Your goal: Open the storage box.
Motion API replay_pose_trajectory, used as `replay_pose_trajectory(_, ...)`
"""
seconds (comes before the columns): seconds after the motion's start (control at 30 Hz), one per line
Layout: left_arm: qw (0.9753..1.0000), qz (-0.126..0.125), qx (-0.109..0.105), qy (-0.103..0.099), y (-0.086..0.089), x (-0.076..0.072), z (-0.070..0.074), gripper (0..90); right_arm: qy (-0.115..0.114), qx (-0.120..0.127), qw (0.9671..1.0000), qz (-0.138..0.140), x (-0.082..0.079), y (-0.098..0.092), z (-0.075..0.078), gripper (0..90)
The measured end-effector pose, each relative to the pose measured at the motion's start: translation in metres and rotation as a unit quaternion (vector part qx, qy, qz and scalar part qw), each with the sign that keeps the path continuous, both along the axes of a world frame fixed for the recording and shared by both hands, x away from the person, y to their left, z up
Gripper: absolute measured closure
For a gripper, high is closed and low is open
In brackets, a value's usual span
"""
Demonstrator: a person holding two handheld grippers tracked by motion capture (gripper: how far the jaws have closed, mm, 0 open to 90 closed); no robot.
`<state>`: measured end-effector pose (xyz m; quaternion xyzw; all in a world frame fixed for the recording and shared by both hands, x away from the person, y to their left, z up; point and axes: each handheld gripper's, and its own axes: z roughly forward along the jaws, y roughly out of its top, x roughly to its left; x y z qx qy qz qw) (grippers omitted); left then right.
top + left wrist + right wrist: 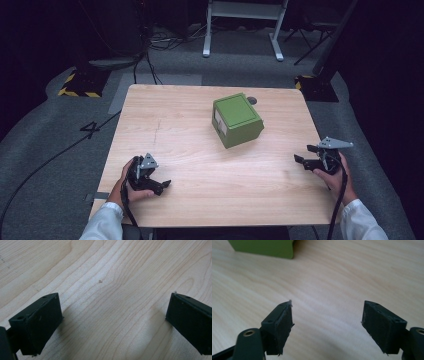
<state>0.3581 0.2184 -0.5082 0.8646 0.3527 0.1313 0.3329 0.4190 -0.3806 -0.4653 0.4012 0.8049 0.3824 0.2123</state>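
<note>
Both pairs of fingers stand spread and empty, the left gripper (161,184) at lower left and the right gripper (306,154) at right of the high view, while the green box (237,120) sits untouched centre-frame, so seemingly nothing has begun.

Lab or recording studio, likely robotics test space. Bare wooden table (200,175) at frame centre, standing alone on grey carpet (45,150). Number "4" (91,129) marked on floor at left, black cable (50,160) running past it. Yellow-black hazard-striped bases (80,85) at upper left and upper right, perhaps feet of camera or light stands; too dark to tell. White metal frame legs (242,25) at top centre. Tangle of cables (170,40) near them. Black surround all round. White lab-coat sleeves (105,222) at bottom edge.
</note>
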Motion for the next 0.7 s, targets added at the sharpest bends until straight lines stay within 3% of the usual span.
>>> replay_pose_trajectory(0.2, 1.0, 0.007, 0.0, 0.002, 0.0, -0.004, 0.0, 0.5, 0.0, 0.03, 0.9996, 0.001, 0.028, 0.008, 0.026, 29.8)
replay_pose_trajectory(0.33, 1.0, 0.007, 0.001, 0.001, 0.001, -0.005, 0.0, 0.5, -0.022, 0.019, 0.9996, -0.006, 0.043, 0.019, 0.042, 29.9)
replay_pose_trajectory(0.4, 1.0, 0.007, 0.0, 0.0, 0.001, -0.006, 0.0, 0.5, -0.029, 0.037, 0.9988, -0.01, 0.056, 0.028, 0.051, 30.0)
replay_pose_trajectory(0.6, 1.0, 0.01, -0.002, 0.001, 0.001, -0.008, 0.0, 0.5, -0.026, 0.042, 0.9987, -0.008, 0.076, 0.048, 0.056, 30.8)
replay_pose_trajectory(0.7, 1.0, 0.008, 0.001, 0.001, 0.002, -0.008, 0.0, 0.5, -0.025, 0.036, 0.999, -0.006, 0.089, 0.066, 0.058, 30.4)
